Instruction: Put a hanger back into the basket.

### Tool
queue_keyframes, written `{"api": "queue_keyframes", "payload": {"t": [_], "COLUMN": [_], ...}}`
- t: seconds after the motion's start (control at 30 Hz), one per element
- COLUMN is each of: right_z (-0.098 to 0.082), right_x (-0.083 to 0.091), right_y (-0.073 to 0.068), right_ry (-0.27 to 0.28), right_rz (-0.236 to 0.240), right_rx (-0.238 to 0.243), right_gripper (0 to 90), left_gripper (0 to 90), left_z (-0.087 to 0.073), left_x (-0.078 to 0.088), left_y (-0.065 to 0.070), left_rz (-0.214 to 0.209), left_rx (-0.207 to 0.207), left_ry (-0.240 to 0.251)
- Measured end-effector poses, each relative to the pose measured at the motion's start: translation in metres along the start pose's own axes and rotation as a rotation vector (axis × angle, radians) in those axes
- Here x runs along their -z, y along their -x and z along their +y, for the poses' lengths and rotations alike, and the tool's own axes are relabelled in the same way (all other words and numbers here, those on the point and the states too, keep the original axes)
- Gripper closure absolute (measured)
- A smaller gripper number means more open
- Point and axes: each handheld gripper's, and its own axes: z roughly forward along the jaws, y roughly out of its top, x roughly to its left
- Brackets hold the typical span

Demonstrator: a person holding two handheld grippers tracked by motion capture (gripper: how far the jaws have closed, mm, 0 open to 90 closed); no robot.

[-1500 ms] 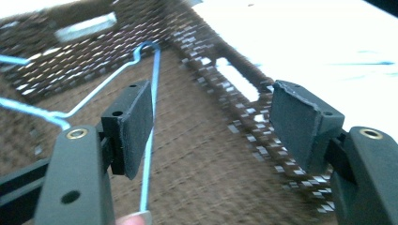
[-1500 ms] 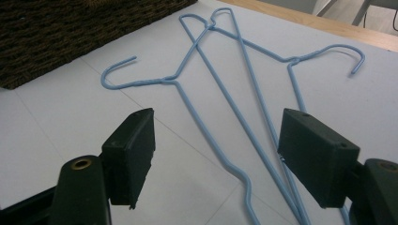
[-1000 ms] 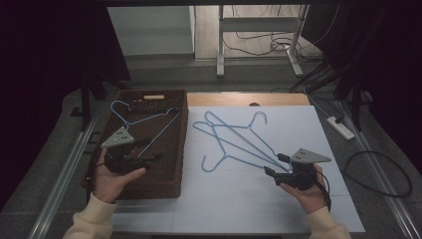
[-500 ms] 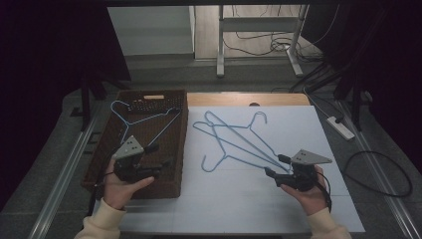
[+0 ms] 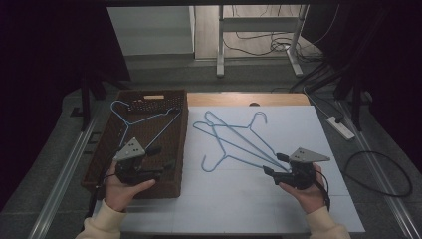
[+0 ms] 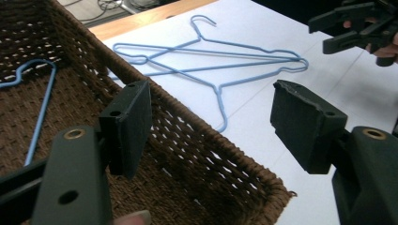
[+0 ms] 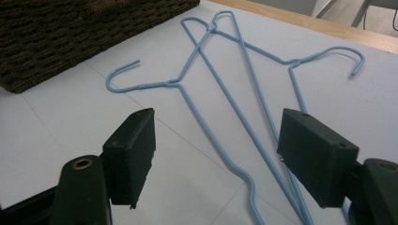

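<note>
No readable brand, label or writing is showing on any item.

The white counter (image 5: 308, 124) is carrying a dark brown woven basket (image 5: 176, 186) along its 9 o'clock side, with open white surface lying toward 6 o'clock and 3 o'clock. 1 blue wire hanger (image 5: 142, 119) is lying inside the basket, its hook pointing toward 10 o'clock. 2 more blue wire hangers (image 5: 234, 134) are lying crossed on the counter just beside the basket's 3 o'clock wall.

The left tongs (image 5: 161, 157) are hovering over the basket's near 3 o'clock corner, spread wide and gripping nothing. In the left gripper view, the coarse wicker rim (image 6: 202, 136) is passing between the flat black pads (image 6: 131, 124).

The right tongs (image 5: 274, 164) are hovering at the crossed hangers' 4 o'clock end, also spread wide and gripping nothing. In the right gripper view, thin wire runs (image 7: 244, 124) are passing between the pads (image 7: 136, 152).
</note>
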Motion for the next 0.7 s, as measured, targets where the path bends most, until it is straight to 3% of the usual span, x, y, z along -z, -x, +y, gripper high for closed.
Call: {"api": "queue_keyframes", "payload": {"t": [0.33,0.57,0.7], "right_z": [0.011,0.017,0.022], "right_x": [-0.01,-0.022,-0.031], "right_y": [-0.007,-0.018,-0.018], "right_ry": [-0.031,-0.086,-0.124], "right_rz": [0.022,0.039,0.048], "right_rx": [0.012,0.085,0.1], "right_gripper": [29.1,29.1,29.3], "left_gripper": [30.3,30.3,30.3], "left_z": [-0.003,-0.005,-0.005], "left_x": [0.002,0.0,-0.001], "left_y": [-0.002,0.001,0.002], "left_rz": [-0.021,-0.03,-0.037], "left_rx": [0.013,0.009,0.013], "left_ry": [-0.013,-0.024,-0.026]}}
